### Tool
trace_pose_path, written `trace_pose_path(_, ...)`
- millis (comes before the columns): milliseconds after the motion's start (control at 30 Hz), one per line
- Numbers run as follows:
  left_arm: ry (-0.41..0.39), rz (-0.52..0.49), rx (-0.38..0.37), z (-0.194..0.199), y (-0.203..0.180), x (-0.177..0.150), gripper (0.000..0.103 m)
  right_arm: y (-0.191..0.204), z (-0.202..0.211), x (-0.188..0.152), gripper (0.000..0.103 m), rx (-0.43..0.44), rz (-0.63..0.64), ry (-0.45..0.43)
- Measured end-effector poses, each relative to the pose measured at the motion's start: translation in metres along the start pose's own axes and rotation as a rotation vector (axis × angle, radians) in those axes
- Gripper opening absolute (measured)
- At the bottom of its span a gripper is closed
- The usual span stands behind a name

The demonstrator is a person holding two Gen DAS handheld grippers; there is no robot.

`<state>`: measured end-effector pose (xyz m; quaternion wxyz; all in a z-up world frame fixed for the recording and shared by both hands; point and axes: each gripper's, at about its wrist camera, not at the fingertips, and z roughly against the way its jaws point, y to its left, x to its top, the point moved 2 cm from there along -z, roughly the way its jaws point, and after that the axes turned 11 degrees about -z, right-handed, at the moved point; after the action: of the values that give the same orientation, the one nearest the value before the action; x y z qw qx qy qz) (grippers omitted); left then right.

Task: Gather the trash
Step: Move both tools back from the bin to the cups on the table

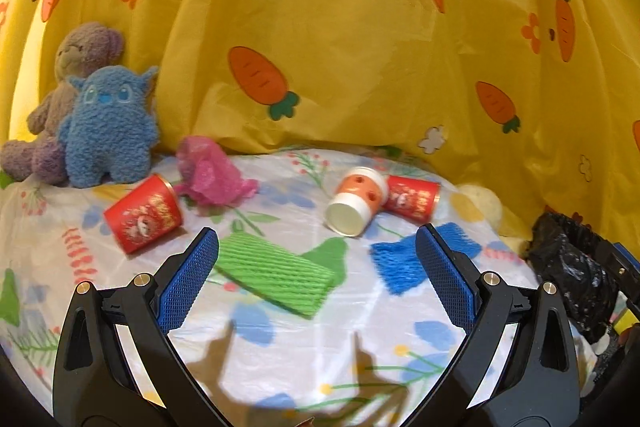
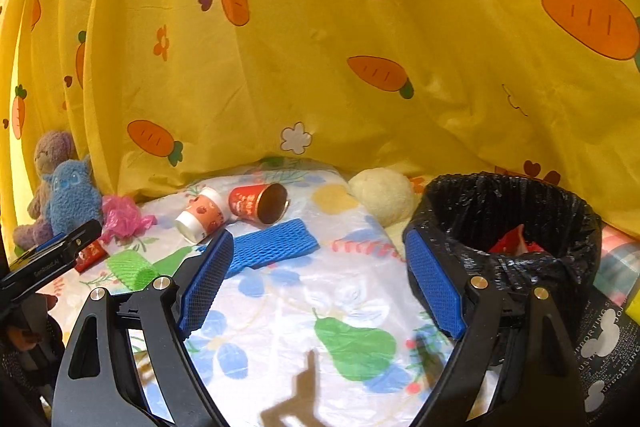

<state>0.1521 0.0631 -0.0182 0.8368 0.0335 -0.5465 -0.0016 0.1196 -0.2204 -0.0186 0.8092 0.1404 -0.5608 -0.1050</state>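
Floral tablecloth (image 2: pixel 280 307), right view alone shows bin (image 2: pixel 508 267) interior

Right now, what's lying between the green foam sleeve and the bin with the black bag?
The blue foam sleeve lies between the green foam sleeve and the bin, on the flowered cloth. The right wrist view shows it best.
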Motion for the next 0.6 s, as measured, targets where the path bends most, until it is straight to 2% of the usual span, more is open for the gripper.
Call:
trace_pose_path(167,0.044,0.029,0.13,-0.011,0.063,-0.007,0.097,0.04,-0.013,-0.008,0.085,0.071,0.048,0.036)
trace_pose_path(267,0.076,0.08,0.18,-0.017,0.097,-0.012,0.097,0.064,-0.021,-0.013,0.085,0.11,0.082,0.052)
trace_pose_path(433,0.127,0.163,0.215,-0.029,0.131,-0.023,0.097,0.095,-0.034,-0.023,0.085,0.161,0.124,0.076)
trace_pose_path(600,0.157,0.2,0.205,-0.039,0.153,-0.029,0.097,0.113,-0.042,-0.031,0.085,0.183,0.155,0.095)
